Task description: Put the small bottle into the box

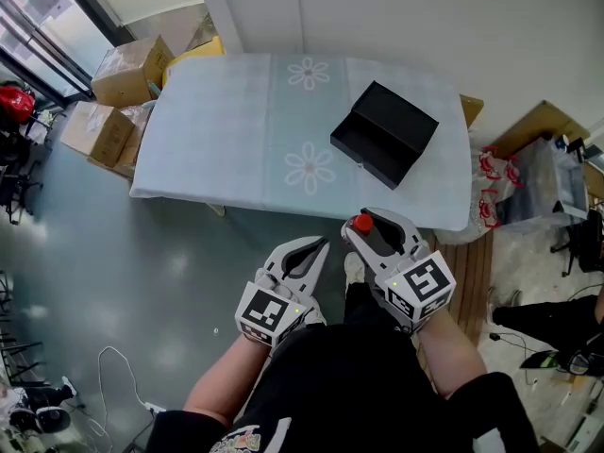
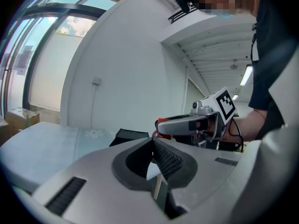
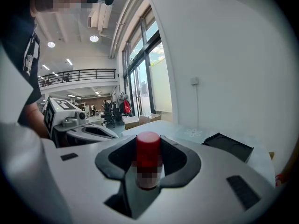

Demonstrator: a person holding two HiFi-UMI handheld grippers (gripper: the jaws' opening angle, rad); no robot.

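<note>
My right gripper (image 1: 367, 225) is shut on the small bottle (image 3: 148, 158), whose red cap (image 1: 362, 223) pokes up between the jaws. It hovers just off the near edge of the table (image 1: 226, 111), short of the open black box (image 1: 384, 132) lying on the table's right half. In the right gripper view the black box (image 3: 229, 146) shows ahead to the right. The left gripper (image 1: 312, 249) hangs beside it over the floor, shut with nothing in it. From the left gripper view I see the right gripper (image 2: 187, 123) and the black box (image 2: 131, 136) beyond.
A pale tablecloth with flower prints covers the table. Cardboard boxes (image 1: 127, 69) are stacked at its far left. A wooden board (image 1: 543, 121) and plastic bags (image 1: 491, 192) crowd the right end. A wall runs behind the table. A cable (image 1: 113, 376) lies on the floor.
</note>
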